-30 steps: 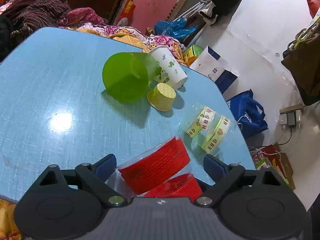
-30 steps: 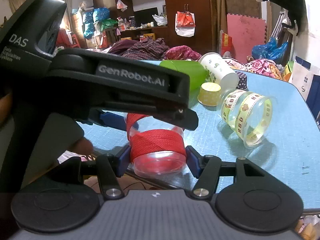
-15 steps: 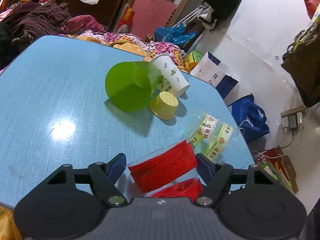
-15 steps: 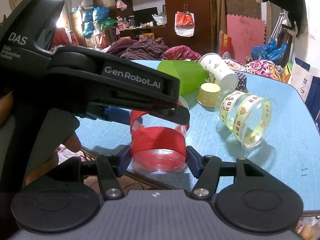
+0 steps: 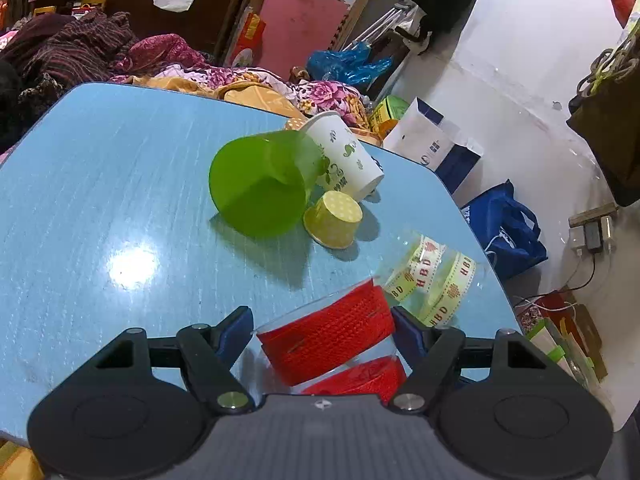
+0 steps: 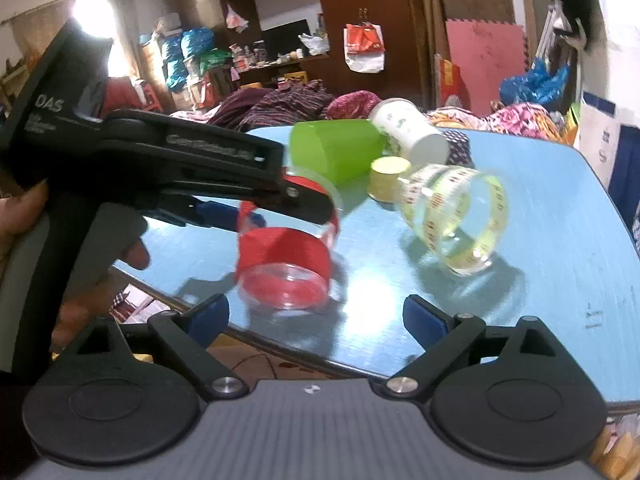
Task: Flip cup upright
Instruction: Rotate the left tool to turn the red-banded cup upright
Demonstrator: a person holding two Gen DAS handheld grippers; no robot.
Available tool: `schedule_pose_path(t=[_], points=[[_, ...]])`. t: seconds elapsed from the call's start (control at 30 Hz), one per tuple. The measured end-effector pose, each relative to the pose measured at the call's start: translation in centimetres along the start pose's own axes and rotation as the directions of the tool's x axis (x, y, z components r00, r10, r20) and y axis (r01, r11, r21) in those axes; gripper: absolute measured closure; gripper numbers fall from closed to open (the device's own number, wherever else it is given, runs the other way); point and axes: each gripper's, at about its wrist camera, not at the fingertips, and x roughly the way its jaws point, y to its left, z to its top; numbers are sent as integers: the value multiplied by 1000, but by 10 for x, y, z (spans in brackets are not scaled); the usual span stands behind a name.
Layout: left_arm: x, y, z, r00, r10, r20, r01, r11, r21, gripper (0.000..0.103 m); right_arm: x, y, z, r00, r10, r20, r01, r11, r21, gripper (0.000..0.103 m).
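Observation:
A clear plastic cup with red bands (image 5: 328, 340) stands near the front edge of the blue table (image 5: 100, 184), slightly tilted; it also shows in the right wrist view (image 6: 284, 264). My left gripper (image 5: 322, 330) is shut on it, the pads (image 5: 404, 330) pressing its sides. In the right wrist view the left gripper's body (image 6: 180, 168) reaches over the cup. My right gripper (image 6: 316, 316) is open and empty, just in front of the cup and apart from it.
A clear cup with yellow bands (image 6: 456, 220) lies on its side to the right. Behind it lie a green cup (image 5: 260, 184), a white paper cup (image 5: 344, 158) and a small yellow cup (image 5: 332, 220). The table edge is close below.
My right gripper has opened, let go of the red-banded cup and drawn back. My left gripper has closed on the cup and still holds it.

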Motion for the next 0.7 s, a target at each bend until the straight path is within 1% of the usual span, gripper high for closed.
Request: schedule_pose_path(t=[0.07, 0.13, 0.2, 0.23, 0.27, 0.3, 0.33, 0.37, 0.43, 0.47, 0.57, 0.63, 0.7], points=[[0, 0, 1, 1000, -2, 5, 2, 1000, 10, 26, 0, -6, -1, 1000, 4, 0, -4, 1000, 14, 4], [-2, 0, 2, 1000, -6, 18, 5, 1000, 17, 26, -1, -12, -2, 1000, -3, 13, 3, 999, 33, 4], [-6, -1, 3, 998, 9, 58, -11, 1000, 28, 26, -2, -18, -1, 1000, -16, 26, 14, 998, 53, 4], [-7, -3, 3, 996, 21, 91, -25, 999, 37, 26, -4, -20, -1, 999, -17, 34, 14, 998, 63, 3], [-10, -6, 3, 989, 44, 138, -52, 997, 53, 26, -5, -24, -1, 999, -15, 43, 12, 997, 71, 3], [-12, -10, 2, 978, 73, 193, -87, 994, 67, 26, -5, -26, -1, 999, -13, 51, 9, 997, 78, 3], [-14, -14, 0, 963, 97, 253, -122, 989, 84, 26, -6, -29, 0, 998, -11, 59, 6, 996, 86, 2], [-17, -20, -2, 940, 120, 318, -163, 980, 111, 26, -8, -30, 0, 998, -9, 66, 2, 996, 95, 2], [-19, -27, -7, 898, 141, 417, -220, 964, 147, 26, -11, -34, -2, 997, 1, 81, -10, 993, 118, 2], [-19, -30, -10, 885, 138, 445, -234, 958, 167, 26, -12, -36, -1, 996, 4, 90, -16, 992, 127, 2], [-16, -38, -19, 853, 144, 502, -283, 935, 214, 26, -16, -43, -2, 994, 3, 107, -19, 989, 146, 1], [-13, -41, -24, 840, 152, 521, -312, 921, 234, 26, -17, -46, -3, 993, 9, 115, -27, 987, 157, 1], [-10, -41, -31, 830, 147, 538, -321, 915, 244, 26, -17, -50, -5, 992, 4, 123, -25, 986, 167, 1]])
